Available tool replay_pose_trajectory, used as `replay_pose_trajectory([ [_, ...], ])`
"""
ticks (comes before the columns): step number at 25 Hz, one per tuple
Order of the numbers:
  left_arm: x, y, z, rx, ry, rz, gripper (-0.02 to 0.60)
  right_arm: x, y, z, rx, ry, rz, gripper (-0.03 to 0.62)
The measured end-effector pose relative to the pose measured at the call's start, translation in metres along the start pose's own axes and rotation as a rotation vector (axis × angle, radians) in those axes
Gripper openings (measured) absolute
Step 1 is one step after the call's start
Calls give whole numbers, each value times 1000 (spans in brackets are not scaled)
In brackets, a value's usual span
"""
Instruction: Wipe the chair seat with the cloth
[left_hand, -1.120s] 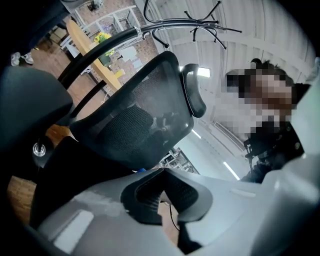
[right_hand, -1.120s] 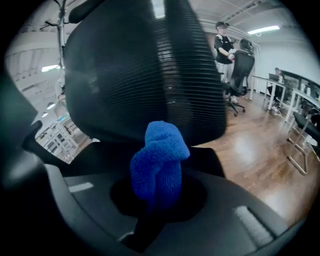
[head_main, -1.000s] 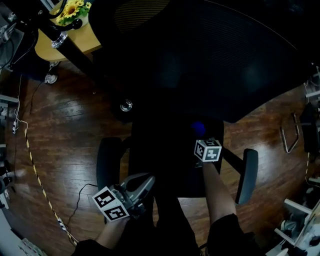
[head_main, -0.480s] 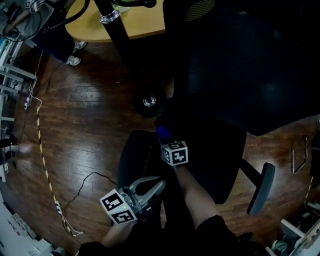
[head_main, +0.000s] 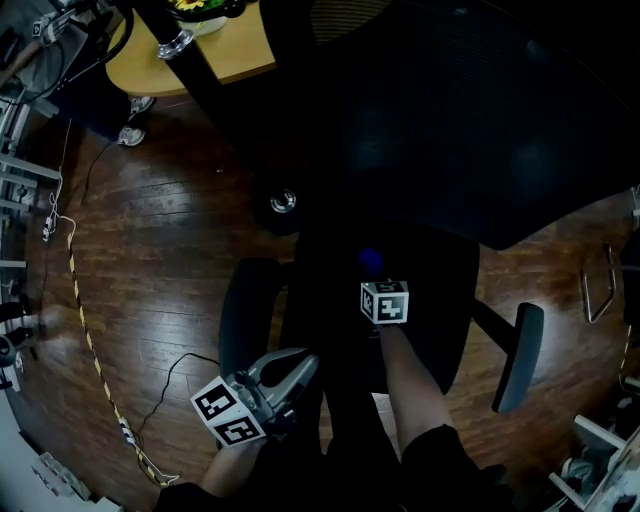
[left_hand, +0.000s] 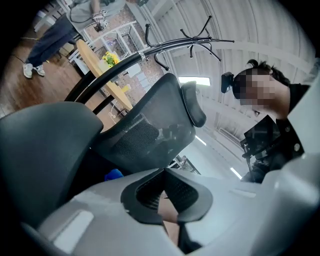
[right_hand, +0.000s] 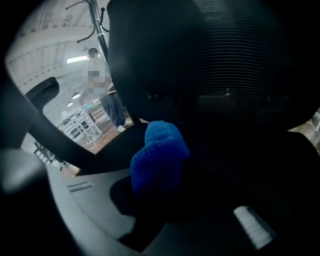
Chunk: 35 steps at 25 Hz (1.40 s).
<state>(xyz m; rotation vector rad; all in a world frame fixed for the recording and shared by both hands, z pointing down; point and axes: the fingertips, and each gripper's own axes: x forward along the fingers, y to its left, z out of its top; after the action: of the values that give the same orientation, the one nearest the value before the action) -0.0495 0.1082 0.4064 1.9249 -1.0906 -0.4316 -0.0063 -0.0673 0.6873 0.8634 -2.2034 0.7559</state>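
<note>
Clamping the blue cloth (right_hand: 157, 155), the right gripper (head_main: 373, 275) holds it ahead against the chair seat (head_main: 440, 320); contact unclear; left gripper (head_main: 297, 368) jaws together, empty; risk: wad drags loose, bare jaws scrape seat.

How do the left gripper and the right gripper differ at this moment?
The right gripper is shut on the blue cloth; the left gripper is shut on nothing. The right gripper is over the seat; the left gripper is off it, by its front left corner. Both are shut.
</note>
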Motion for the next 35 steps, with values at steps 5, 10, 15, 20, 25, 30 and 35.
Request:
replay_pose_trajectory([
  [5, 14, -5, -6, 11, 43, -22, -9, -55, -104, -20, 69, -2, -187, 35],
  [10, 21, -3, -10, 26, 79, -21, -9, -115, -181, -47, 119, 9, -320, 35],
  [15, 24, -1, -11, 50, 98, -10, -9, -148, -221, -52, 165, -22, -387, 35],
  [20, 20, -6, -11, 56, 82, -8, -9, -148, -224, -55, 155, -26, -406, 35],
  [25, 14, -9, -11, 53, 54, 5, -9, -131, -178, -41, 214, -48, -300, 35],
  [30, 0, -11, -2, 56, 8, 28, -9, -65, -35, -7, 106, -46, -44, 35],
  [35, -21, -7, 6, 48, -43, 79, -9, -17, 97, 3, 72, -35, 192, 35],
])
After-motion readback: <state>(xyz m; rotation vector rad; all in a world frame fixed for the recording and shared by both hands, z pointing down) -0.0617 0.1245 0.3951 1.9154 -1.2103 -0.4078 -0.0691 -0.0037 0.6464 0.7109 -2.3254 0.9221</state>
